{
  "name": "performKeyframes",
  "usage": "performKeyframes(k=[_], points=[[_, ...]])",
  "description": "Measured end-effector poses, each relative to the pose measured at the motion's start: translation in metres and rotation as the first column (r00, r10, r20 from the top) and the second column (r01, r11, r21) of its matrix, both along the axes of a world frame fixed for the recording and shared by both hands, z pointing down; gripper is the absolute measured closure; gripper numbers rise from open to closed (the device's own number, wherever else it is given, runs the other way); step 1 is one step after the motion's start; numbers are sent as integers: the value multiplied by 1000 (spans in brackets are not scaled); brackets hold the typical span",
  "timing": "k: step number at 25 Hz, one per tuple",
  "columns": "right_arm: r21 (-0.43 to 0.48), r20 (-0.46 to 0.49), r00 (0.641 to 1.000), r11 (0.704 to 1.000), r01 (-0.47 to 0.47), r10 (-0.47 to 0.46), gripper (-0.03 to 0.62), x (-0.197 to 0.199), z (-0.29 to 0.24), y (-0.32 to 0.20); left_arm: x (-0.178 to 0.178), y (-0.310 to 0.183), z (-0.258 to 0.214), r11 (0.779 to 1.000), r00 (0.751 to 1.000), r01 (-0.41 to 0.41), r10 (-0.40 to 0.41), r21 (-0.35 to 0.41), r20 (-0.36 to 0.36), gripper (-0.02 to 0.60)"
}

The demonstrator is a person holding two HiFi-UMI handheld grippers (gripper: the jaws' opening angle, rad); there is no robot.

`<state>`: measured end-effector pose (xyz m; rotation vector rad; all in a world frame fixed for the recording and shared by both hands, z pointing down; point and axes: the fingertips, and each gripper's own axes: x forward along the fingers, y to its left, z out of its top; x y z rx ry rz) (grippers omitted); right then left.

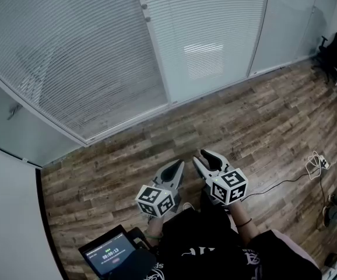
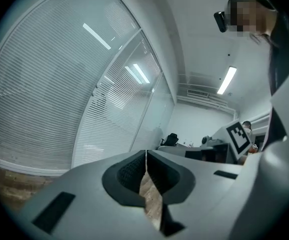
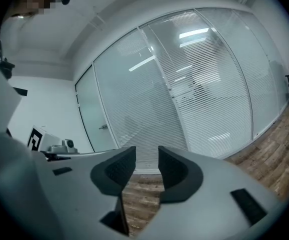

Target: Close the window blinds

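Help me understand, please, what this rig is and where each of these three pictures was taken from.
No robot here: a person holds a two-jaw tool in each hand. The head view looks down from a camera on the person's head: the left gripper, jaws together, and the right gripper, jaws apart, both empty, above a wooden floor. The other two pictures come from cameras riding on each gripper, looking along its jaws. Ahead is a glass wall with blinds, not yet touched.

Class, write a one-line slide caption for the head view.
Left gripper shut and right gripper open, both empty, held over a wood floor before slatted window blinds.
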<state>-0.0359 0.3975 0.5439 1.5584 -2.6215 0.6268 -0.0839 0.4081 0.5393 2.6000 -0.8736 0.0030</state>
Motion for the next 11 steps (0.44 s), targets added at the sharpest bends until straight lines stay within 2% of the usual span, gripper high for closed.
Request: performKeyframes(k=[11], points=[[7, -22, 999, 1000, 27, -27, 458, -14, 0, 6, -14, 5, -3, 1000, 1000, 23, -23, 8, -2, 575]])
